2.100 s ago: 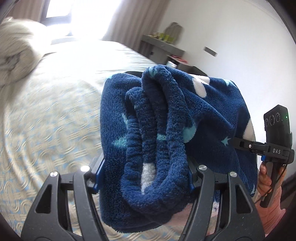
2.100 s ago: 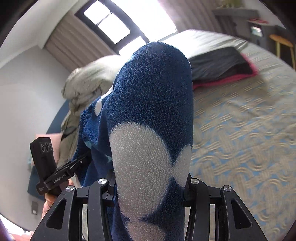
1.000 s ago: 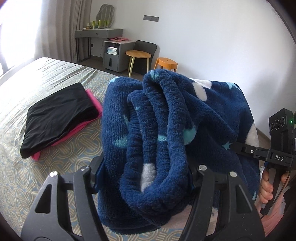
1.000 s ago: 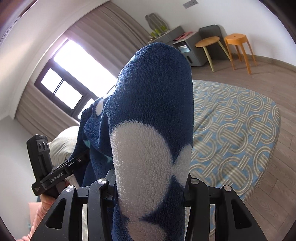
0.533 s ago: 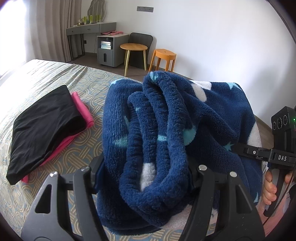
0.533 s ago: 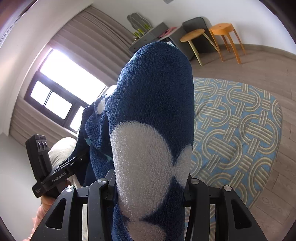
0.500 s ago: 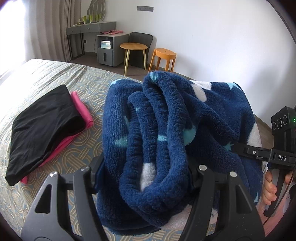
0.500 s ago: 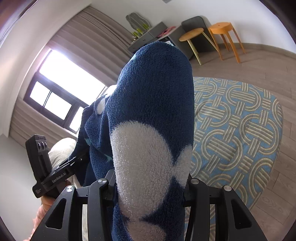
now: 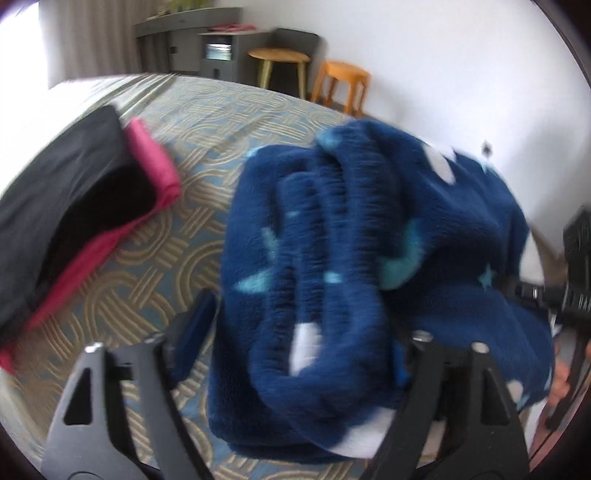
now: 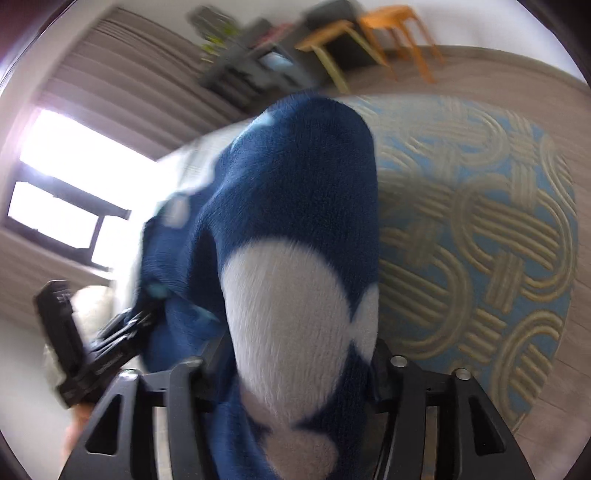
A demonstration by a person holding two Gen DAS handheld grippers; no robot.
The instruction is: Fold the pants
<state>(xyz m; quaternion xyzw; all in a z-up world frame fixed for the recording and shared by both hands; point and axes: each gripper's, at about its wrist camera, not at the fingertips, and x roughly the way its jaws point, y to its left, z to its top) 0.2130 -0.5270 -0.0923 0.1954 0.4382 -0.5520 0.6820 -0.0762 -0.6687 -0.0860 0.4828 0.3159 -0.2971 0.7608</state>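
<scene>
I see the fluffy dark blue pants [image 9: 332, 258], folded into a thick bundle, on the patterned bed cover [image 9: 207, 122]. My left gripper [image 9: 295, 332] and right gripper [image 10: 295, 362] are opening their jaws around the soft fleece. Flat black and pink clothes [image 9: 74, 206] lie at the left.

Both wrist views close in, angled down along the fingers. Shared: fleece pants [image 9: 332, 266] [image 10: 295, 229], patterned bed cover [image 9: 207, 122] [image 10: 480, 221], orange stool [image 9: 345, 79] [image 10: 395, 18].
</scene>
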